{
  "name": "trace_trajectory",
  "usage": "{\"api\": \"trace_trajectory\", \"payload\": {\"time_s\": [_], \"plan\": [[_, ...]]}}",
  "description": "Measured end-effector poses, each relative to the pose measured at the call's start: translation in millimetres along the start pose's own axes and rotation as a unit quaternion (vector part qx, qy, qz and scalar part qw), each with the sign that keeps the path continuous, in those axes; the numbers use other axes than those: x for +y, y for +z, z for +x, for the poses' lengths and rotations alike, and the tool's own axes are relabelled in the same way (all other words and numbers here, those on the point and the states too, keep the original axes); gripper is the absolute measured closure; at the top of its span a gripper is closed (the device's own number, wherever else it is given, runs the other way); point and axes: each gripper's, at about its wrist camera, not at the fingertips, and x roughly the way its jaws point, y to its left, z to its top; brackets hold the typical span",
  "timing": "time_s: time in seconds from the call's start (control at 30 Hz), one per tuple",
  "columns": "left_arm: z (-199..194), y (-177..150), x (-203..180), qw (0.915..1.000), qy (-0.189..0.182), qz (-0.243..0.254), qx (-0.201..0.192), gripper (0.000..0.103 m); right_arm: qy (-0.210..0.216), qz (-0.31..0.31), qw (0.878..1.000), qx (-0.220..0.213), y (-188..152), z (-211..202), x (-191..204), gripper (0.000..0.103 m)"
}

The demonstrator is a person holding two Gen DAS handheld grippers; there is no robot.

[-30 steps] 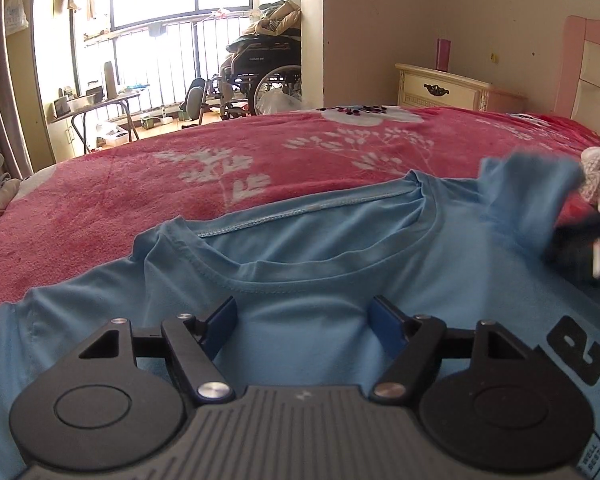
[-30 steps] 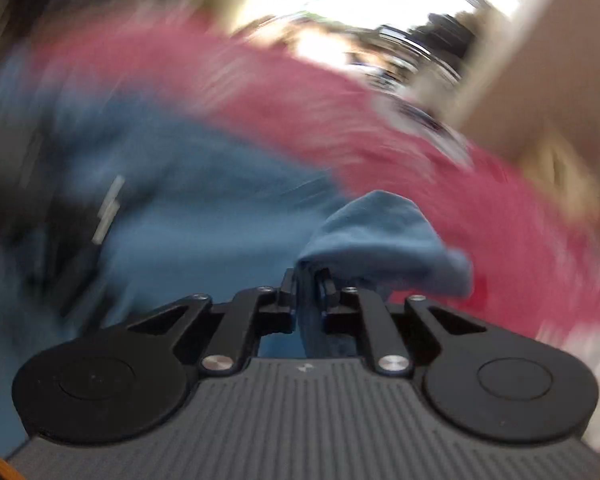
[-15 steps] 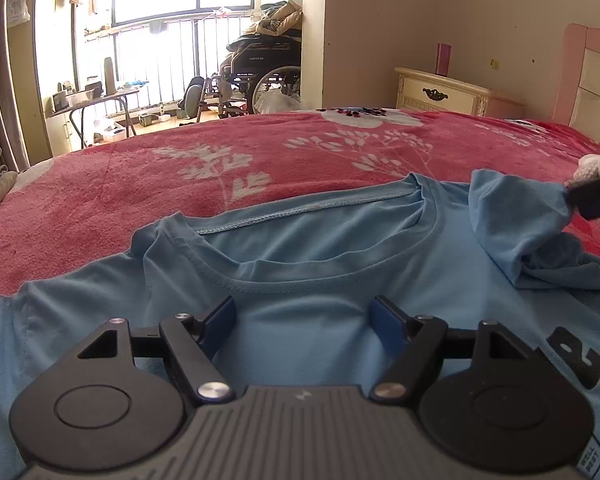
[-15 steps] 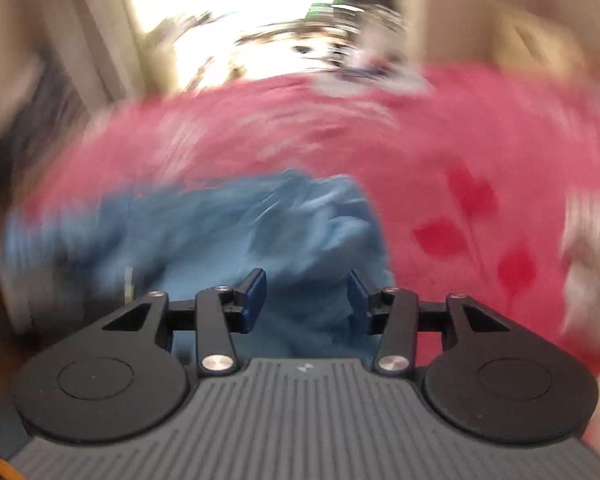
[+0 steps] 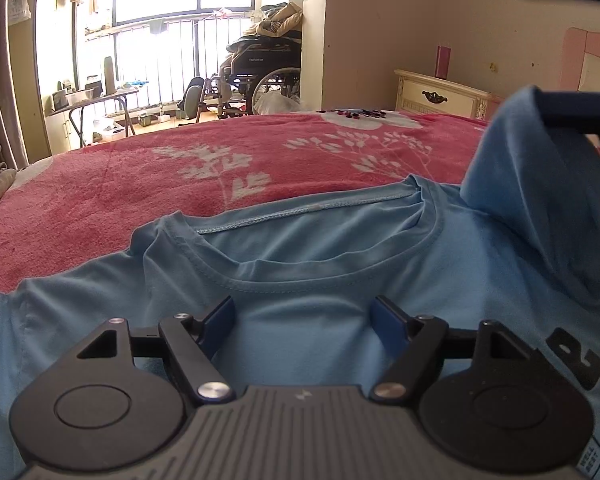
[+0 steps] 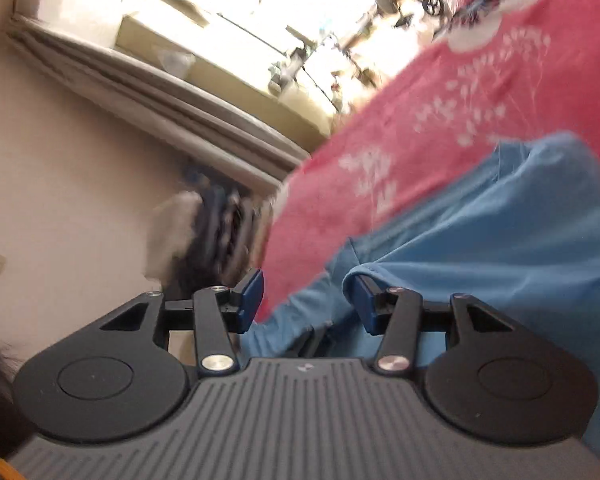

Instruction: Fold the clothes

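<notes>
A light blue T-shirt (image 5: 300, 292) lies flat on the red flowered blanket (image 5: 180, 184), collar facing away, a black print at the right. My left gripper (image 5: 304, 320) hovers open just below the collar with nothing between its fingers. At the upper right my right gripper (image 5: 524, 44) is rolled on its side with its jaws apart. The shirt's sleeve (image 5: 540, 184) is lifted and hangs draped over its lower finger. In the right wrist view the right gripper (image 6: 306, 298) is open, and blue cloth (image 6: 500, 248) lies over one fingertip without being pinched.
A cream nightstand (image 5: 440, 96) and a pink headboard (image 5: 592, 60) stand behind the bed at the right. A wheelchair (image 5: 260, 72) and a folding table (image 5: 96, 100) stand by the bright balcony window. Curtains (image 6: 180, 100) hang at the left.
My right gripper let go its pinch on the sleeve, opened, rolled onto its side and rose. The sleeve now hangs higher, over one finger. The left gripper has not moved.
</notes>
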Motion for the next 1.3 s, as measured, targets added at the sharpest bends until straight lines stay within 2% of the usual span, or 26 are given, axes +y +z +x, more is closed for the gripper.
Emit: {"api": "trace_trajectory", "payload": {"time_s": [0.1,0.2,0.27,0.33,0.37,0.43,0.57,0.67,0.7,0.77,0.8,0.97,1.03,1.1,1.27,1.3], "plan": [[0,0,0,1.0000,-0.001,-0.001,-0.001,0.026,-0.072,0.022,0.996,-0.043,11,-25,-19,0.054],[1,0,1,1.0000,-0.002,-0.003,-0.001,0.026,-0.075,0.058,0.993,-0.065,9,-48,-32,0.053],[0,-1,1,1.0000,-0.002,-0.003,-0.001,0.026,-0.082,0.039,0.994,-0.068,1,-52,-27,0.054],[0,0,1,1.0000,-0.002,-0.004,-0.001,0.026,-0.140,-0.035,0.988,-0.048,-12,-52,-13,0.054],[0,-1,1,1.0000,-0.002,-0.004,-0.001,0.026,-0.178,-0.084,0.980,-0.032,-19,-49,-5,0.054],[0,0,1,1.0000,-0.001,-0.003,-0.001,0.026,-0.246,-0.180,0.952,0.007,-38,-40,8,0.054],[0,0,1,1.0000,0.000,-0.001,-0.001,0.026,-0.319,-0.301,0.896,0.073,-82,-25,15,0.056],[1,0,1,1.0000,0.000,-0.001,-0.001,0.026,-0.350,-0.349,0.865,0.086,-96,-12,14,0.063],[1,0,2,1.0000,0.000,-0.001,-0.001,0.026,-0.359,-0.358,0.858,0.090,-97,-7,12,0.076],[1,0,2,1.0000,-0.001,-0.001,-0.001,0.026,-0.371,-0.368,0.847,0.100,-96,2,10,0.094],[0,0,2,1.0000,-0.001,-0.002,-0.001,0.026,-0.373,-0.373,0.844,0.101,-98,1,14,0.097],[0,-1,3,1.0000,-0.002,-0.003,-0.001,0.026,-0.368,-0.390,0.837,0.112,-110,-19,48,0.100],[0,-1,2,1.0000,-0.002,-0.003,-0.002,0.026,-0.368,-0.407,0.826,0.125,-121,-22,59,0.100],[-1,-1,2,1.0000,-0.002,-0.003,-0.002,0.026,-0.374,-0.440,0.803,0.145,-135,-19,63,0.100],[-1,-1,1,1.0000,-0.003,-0.003,-0.001,0.026,-0.363,-0.509,0.758,0.187,-170,-2,62,0.095],[-1,0,1,1.0000,-0.003,-0.004,-0.001,0.026,-0.354,-0.513,0.757,0.196,-175,0,64,0.092]]}}
